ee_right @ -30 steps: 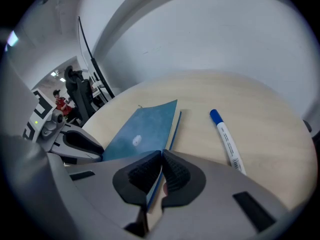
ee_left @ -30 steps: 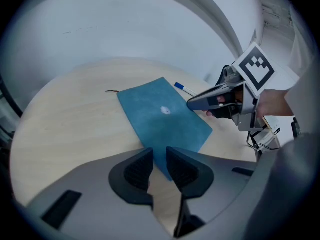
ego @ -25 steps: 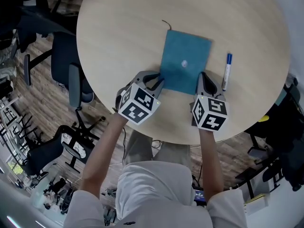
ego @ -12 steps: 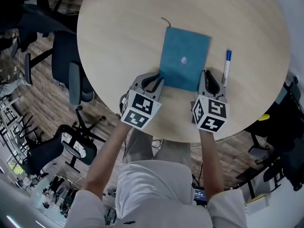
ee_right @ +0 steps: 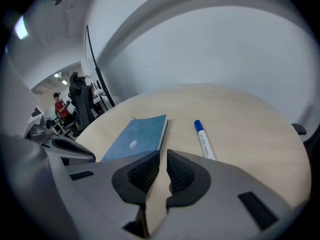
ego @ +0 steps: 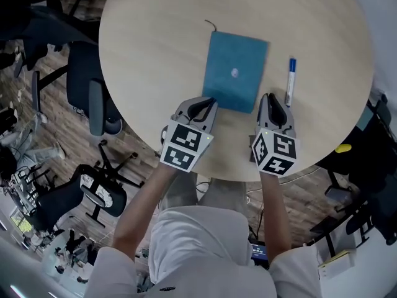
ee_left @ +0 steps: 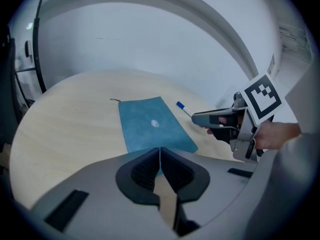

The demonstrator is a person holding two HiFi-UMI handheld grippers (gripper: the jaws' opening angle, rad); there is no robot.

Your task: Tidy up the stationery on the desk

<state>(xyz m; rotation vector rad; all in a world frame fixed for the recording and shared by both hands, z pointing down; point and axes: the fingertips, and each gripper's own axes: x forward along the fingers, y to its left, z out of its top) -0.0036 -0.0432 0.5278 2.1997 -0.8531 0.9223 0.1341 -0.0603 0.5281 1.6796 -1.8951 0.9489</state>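
Head view: one round wooden table (ego: 155, 54) carries one blue notebook (ego: 236, 70) near its middle and one blue-capped pen (ego: 289, 81) just right of it, apart from it. The notebook cover shows a small pale mark, with no lettering I can read. A thin dark ribbon sticks out at its far corner. The left gripper (ego: 209, 103) has its tip at the notebook's near left corner. The right gripper (ego: 270, 98) sits near the notebook's near right corner, beside the pen's near end. Each gripper carries one cube with black-and-white square markers. Office chairs (ego: 93, 104) stand on the wood floor at left, partly cut off.

Left gripper view: the jaws have just been closing and now meet, with nothing between them. The notebook (ee_left: 150, 126) lies beyond the tips, its near edge hidden behind them.

Right gripper view: the jaws are closed to a thin slit and hold nothing. The notebook (ee_right: 137, 136) lies ahead at left, the pen (ee_right: 203, 139) ahead at right. The print on the pen barrel is too small to read.
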